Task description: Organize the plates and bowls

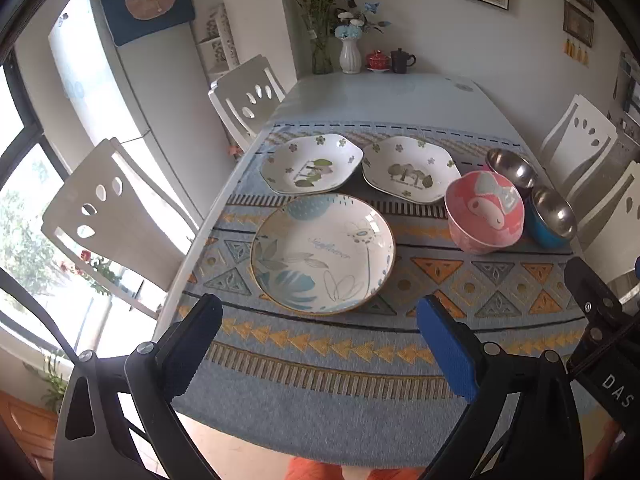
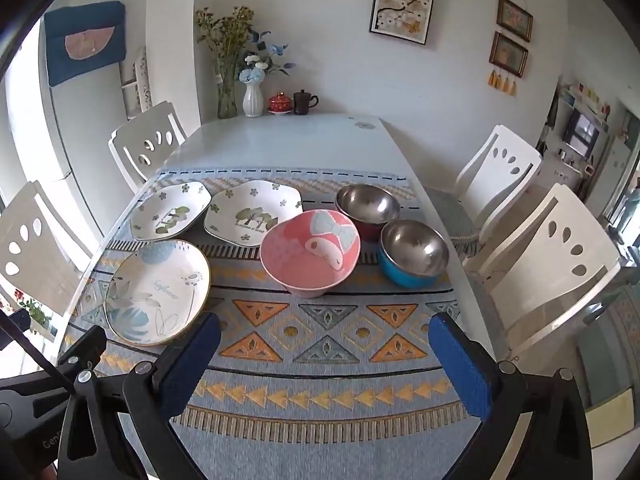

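Observation:
A round floral plate [image 1: 322,254] [image 2: 157,291] lies on the patterned cloth, nearest the left gripper. Behind it lie two white scalloped plates, one with a house print [image 1: 311,164] [image 2: 170,210] and one with trees [image 1: 410,170] [image 2: 253,213]. A pink bowl [image 1: 484,212] [image 2: 310,258] stands to the right, with a red-sided steel bowl [image 1: 511,168] [image 2: 368,206] and a blue-sided steel bowl [image 1: 553,216] [image 2: 414,254] beyond it. My left gripper [image 1: 320,344] is open and empty, just short of the round plate. My right gripper [image 2: 324,364] is open and empty, in front of the pink bowl.
Vases [image 2: 253,98], a red lidded cup [image 2: 279,103] and a dark mug [image 2: 304,102] stand at the table's far end. White chairs [image 2: 496,176] flank the table on both sides. The right gripper's body [image 1: 600,320] shows at the left view's right edge.

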